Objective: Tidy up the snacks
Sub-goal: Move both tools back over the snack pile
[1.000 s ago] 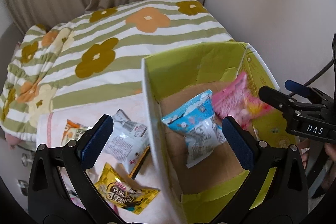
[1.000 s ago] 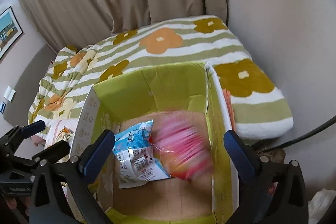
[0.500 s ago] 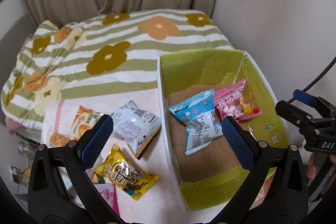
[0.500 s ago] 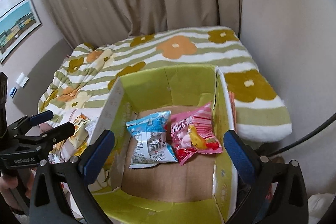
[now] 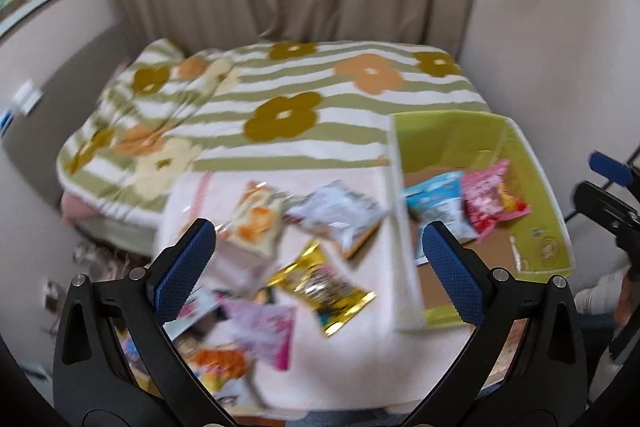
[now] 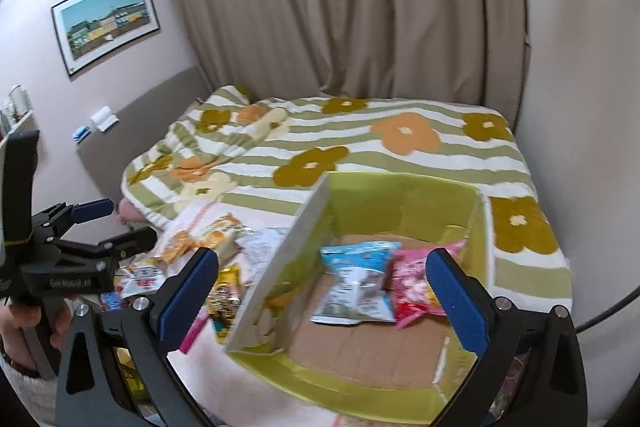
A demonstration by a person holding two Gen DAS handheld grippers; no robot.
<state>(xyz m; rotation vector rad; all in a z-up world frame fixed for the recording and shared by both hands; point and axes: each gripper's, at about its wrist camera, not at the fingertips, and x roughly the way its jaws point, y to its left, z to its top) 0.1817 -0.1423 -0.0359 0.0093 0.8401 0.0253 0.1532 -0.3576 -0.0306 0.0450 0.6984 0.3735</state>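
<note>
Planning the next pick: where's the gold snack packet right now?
The gold packet lies on the pink cloth outside the green box, just left of its white wall, between the left gripper fingers in the left wrist view.

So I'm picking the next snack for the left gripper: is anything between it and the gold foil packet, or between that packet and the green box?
Nothing covers the gold foil snack packet; the open left gripper has a clear line. Between it and the green cardboard box only the box's white near wall stands, so lift over it.

The green cardboard box [image 6: 404,195] has a matt brown paper floor. A shiny gold foil snack packet [image 5: 320,285] lies on pale pink fleecy cloth [image 5: 360,359], beside a glossy white plastic packet [image 5: 336,215].
</note>
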